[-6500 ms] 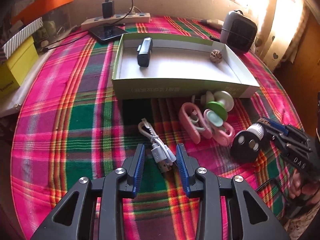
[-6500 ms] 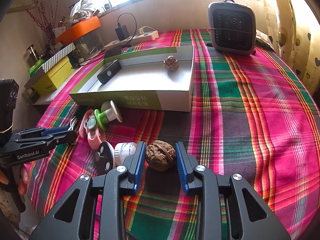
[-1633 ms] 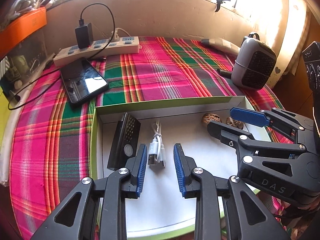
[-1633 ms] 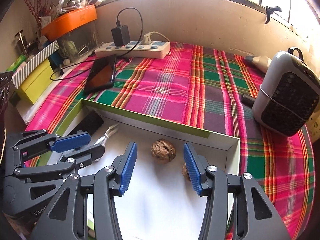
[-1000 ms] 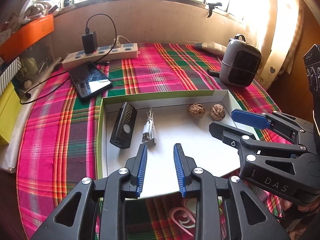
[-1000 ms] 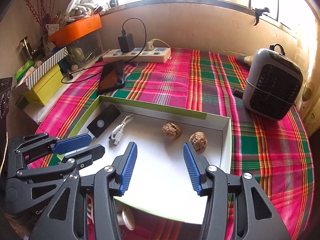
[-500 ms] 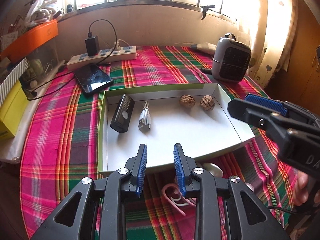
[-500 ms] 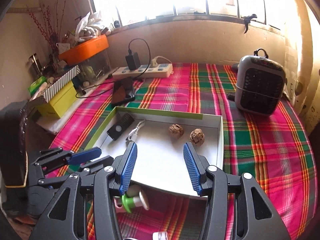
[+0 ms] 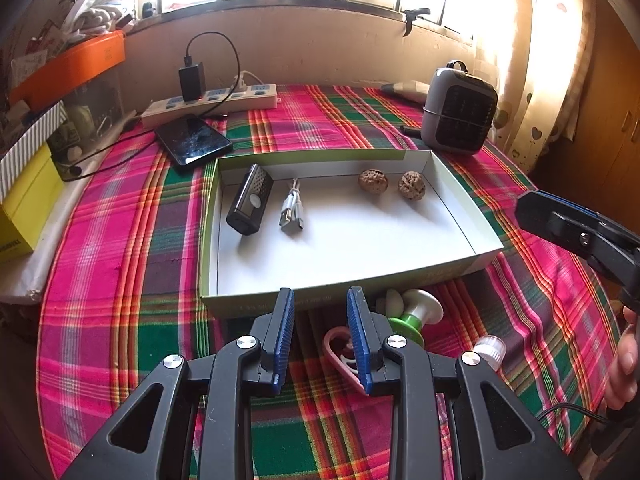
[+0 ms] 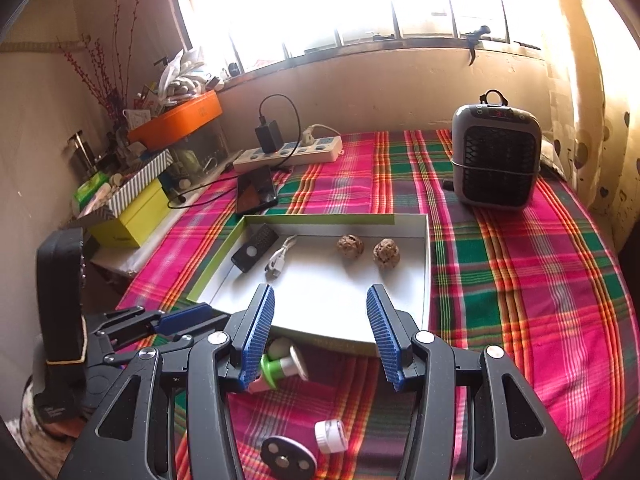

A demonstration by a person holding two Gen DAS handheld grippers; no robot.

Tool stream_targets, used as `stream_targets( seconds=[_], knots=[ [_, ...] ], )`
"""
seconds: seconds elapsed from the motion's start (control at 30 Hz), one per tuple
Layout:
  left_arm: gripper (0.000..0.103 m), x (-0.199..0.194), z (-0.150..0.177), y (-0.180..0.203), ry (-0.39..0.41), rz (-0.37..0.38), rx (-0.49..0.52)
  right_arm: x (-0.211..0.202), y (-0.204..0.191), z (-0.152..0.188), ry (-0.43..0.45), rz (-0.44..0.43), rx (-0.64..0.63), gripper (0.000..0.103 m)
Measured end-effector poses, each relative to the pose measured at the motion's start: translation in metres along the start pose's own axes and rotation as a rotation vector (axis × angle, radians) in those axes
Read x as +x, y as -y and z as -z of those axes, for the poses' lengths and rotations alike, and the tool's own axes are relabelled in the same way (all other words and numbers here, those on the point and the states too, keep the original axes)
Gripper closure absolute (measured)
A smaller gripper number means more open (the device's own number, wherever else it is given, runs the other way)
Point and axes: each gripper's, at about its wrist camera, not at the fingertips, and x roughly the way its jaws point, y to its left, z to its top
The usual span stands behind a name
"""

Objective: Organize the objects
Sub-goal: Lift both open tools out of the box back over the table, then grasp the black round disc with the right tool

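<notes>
Box with white inside and green rim sits mid-counter on the plaid cloth. Inside it: black remote at the left, tilted, white cable bundled just beside it, two walnuts side by side near the far right corner, second walnut close to the right wall. Same four things show in the right view: remote, cable, walnuts.

Left tongs spread a little, holding nothing, hovering over the cloth just in front of the box's near wall. Right tongs spread wide, holding nothing, over the near edge of the box.

Loose things on the cloth in front of the box: green and white suction knob, pink clip partly hidden behind the left tongs, small white cap. Right view shows the knob, the white cap and a black round disc near the bottom edge.

Behind the box: phone face up, power strip with black charger plugged in, grey heater at the far right. Yellow box and orange lid off the left side of the counter.
</notes>
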Motion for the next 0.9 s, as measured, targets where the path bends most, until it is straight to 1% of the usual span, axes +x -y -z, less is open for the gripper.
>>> stream_targets(
  seconds=[0.13,0.23,0.4,0.57,0.7,0.9],
  knots=[
    [0.078,-0.002,0.007,-0.003,-0.004,0.007,-0.003,-0.009,0.001,0.012,-0.003,0.018,-0.025,0.053],
    [0.078,-0.003,0.014,-0.007,-0.010,0.019,-0.022,-0.010,0.002,0.026,-0.025,0.024,-0.050,0.053],
    [0.078,-0.007,0.025,-0.011,-0.008,0.039,-0.044,-0.004,0.004,0.054,-0.077,0.072,-0.075,0.053],
    [0.078,-0.010,0.034,-0.013,-0.013,0.042,-0.044,-0.007,0.003,0.075,-0.091,0.034,-0.076,0.053],
    [0.078,-0.011,0.041,-0.018,-0.016,0.064,-0.071,-0.009,-0.004,0.086,-0.108,0.019,-0.095,0.053],
    [0.077,-0.010,0.046,-0.023,-0.024,0.065,-0.092,-0.006,-0.012,0.098,-0.134,-0.012,-0.098,0.053]
  ],
)
